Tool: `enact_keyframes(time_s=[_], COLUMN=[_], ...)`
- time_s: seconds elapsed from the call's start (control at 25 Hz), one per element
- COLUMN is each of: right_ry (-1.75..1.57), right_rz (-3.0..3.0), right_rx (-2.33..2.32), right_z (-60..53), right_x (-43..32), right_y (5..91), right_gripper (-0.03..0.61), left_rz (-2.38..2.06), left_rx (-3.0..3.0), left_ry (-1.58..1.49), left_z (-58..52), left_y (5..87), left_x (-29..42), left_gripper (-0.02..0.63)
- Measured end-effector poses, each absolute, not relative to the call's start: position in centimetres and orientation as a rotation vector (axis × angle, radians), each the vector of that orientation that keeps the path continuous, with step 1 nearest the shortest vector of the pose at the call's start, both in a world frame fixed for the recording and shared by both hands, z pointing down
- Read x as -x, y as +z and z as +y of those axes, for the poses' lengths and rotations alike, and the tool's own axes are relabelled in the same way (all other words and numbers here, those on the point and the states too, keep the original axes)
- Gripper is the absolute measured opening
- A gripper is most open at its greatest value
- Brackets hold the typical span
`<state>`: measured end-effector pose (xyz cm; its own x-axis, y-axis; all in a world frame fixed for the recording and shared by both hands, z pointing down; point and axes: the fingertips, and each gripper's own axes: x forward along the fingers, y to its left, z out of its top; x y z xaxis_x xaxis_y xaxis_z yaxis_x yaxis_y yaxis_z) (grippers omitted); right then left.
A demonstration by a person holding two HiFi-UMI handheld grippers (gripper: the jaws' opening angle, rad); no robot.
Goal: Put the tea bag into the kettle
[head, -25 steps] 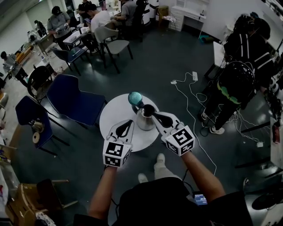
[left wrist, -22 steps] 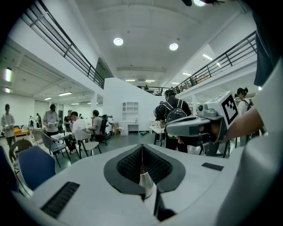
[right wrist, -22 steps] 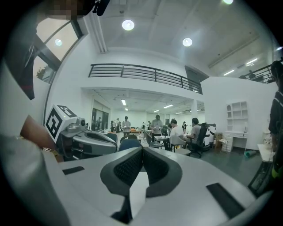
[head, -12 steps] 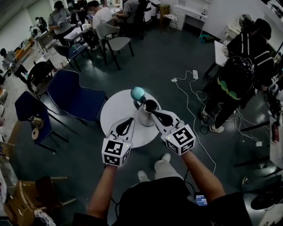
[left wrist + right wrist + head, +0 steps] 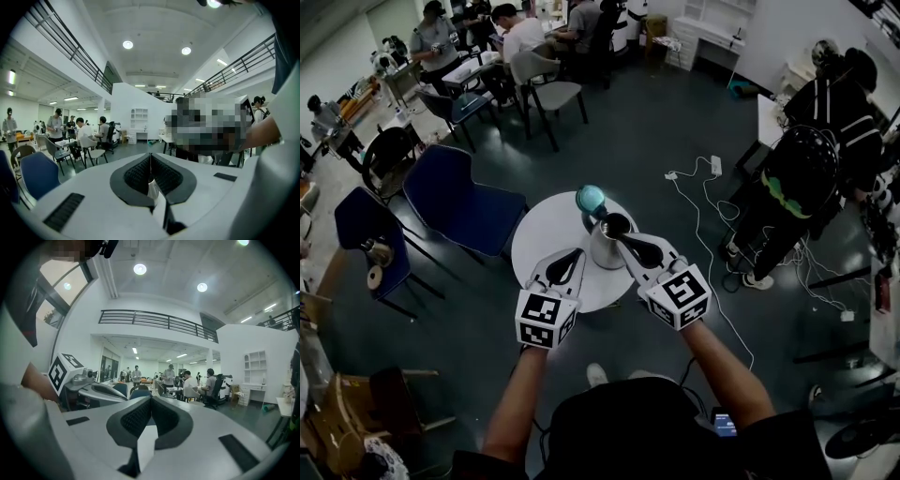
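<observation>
A steel kettle (image 5: pixel 602 255) stands open on the round white table (image 5: pixel 546 236). Its teal lid (image 5: pixel 590 198) lies just behind it. My right gripper (image 5: pixel 621 240) reaches over the kettle's mouth from the near right. Its jaws are shut on a flat white tea bag (image 5: pixel 145 442), which shows below the pads of the right gripper (image 5: pixel 151 401). My left gripper (image 5: pixel 574 255) hovers over the table left of the kettle. The left gripper (image 5: pixel 150 157) is shut, and a small pale bit shows in the seam. Neither gripper view shows the kettle.
Blue chairs (image 5: pixel 457 202) stand left of the table. A white cable with a power strip (image 5: pixel 713 166) lies on the floor to the right. A standing person (image 5: pixel 802 183) is at the far right. Seated people and desks fill the back.
The head view has shifted slightly and my feet have moved. Both grippers stay shut and hold their places by the kettle.
</observation>
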<state>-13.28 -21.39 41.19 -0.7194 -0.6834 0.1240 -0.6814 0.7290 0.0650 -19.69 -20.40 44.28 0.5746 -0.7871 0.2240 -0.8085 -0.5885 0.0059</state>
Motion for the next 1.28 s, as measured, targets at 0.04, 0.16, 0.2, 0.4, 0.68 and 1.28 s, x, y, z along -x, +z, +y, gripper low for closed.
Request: enact_keyframes(time_s=[0.04,0.16,0.2,0.4,0.68,1.28], right_ry=[-0.030,-0.040,-0.041,-0.042,-0.044,-0.033], right_rz=[-2.794,-2.802,-2.804,-2.813,-2.832,-2.862], right_rx=[-1.103,-1.098,-1.099,-1.099,-1.091,-1.064], right_z=[-21.2,-20.4,-20.1,-18.4,-16.1,-11.5], right_x=[13.0,11.9,11.5,9.3,6.8,3.0], right_y=[41.0,40.4,40.1,39.2,38.6,37.8], right_gripper=[0.020,0.018,0.020,0.020,0.020,0.020], left_rz=[-1.377,-1.394,-1.396,-1.416,-1.444,-1.476], left_rx=[-2.690,-2.690,-2.692,-2.694,-2.714,-2.689], left_ry=[0.301,0.290,0.286,0.281,0.263,0.270], left_z=[-20.2,-19.3,-18.9,-17.3,-15.0,-10.0], left_y=[44.1,43.4,43.1,41.6,39.7,39.1], left_x=[19.5,18.6,18.2,16.1,13.4,9.9], left_gripper=[0.017,0.017,0.017,0.017,0.017,0.017])
